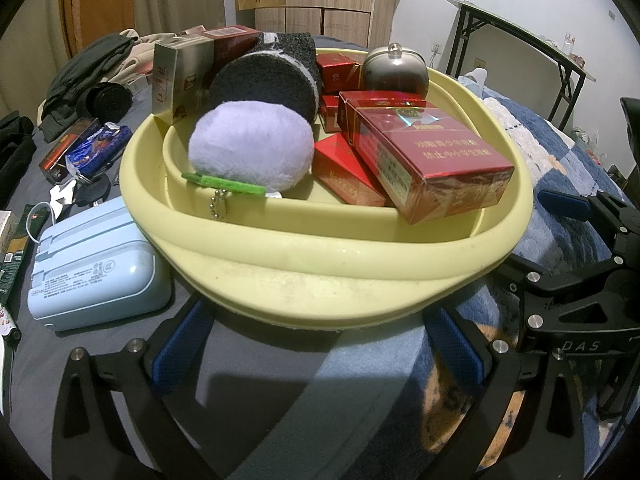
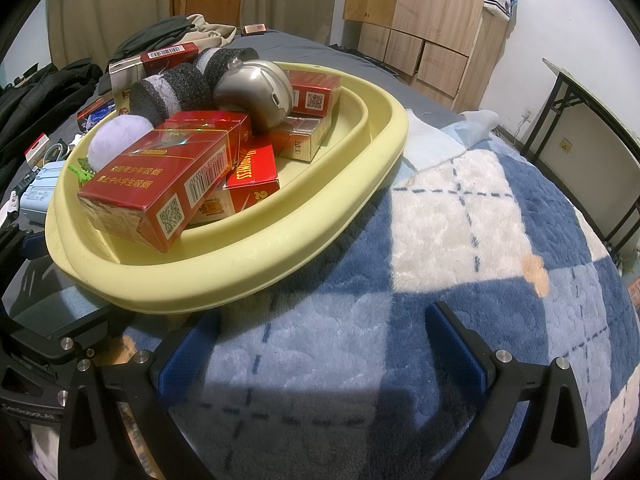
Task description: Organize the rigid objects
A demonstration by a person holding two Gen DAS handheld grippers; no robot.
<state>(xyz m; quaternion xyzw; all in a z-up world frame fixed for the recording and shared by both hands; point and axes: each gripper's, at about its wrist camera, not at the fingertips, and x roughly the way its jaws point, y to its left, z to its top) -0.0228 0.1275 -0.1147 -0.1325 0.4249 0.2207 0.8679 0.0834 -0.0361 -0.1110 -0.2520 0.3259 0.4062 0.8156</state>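
A pale yellow basin [image 1: 320,264] [image 2: 248,256] sits on the bed and holds several red cigarette packs [image 1: 424,152] [image 2: 160,176], a lilac plush ball [image 1: 250,148], a dark rolled sock [image 1: 268,84] and a round metal tin [image 1: 394,66] [image 2: 256,88]. My left gripper [image 1: 320,344] is open and empty, its blue pads just under the basin's near rim. My right gripper [image 2: 324,348] is open and empty over the checked blanket, right of the basin. It also shows in the left wrist view [image 1: 568,216].
A light blue case [image 1: 96,264] lies left of the basin. A blue snack pack [image 1: 98,148], a red box [image 1: 66,148] and dark clothes [image 1: 92,76] lie beyond it. A blue and white blanket [image 2: 460,240] covers the right. A folding table [image 1: 520,48] stands behind.
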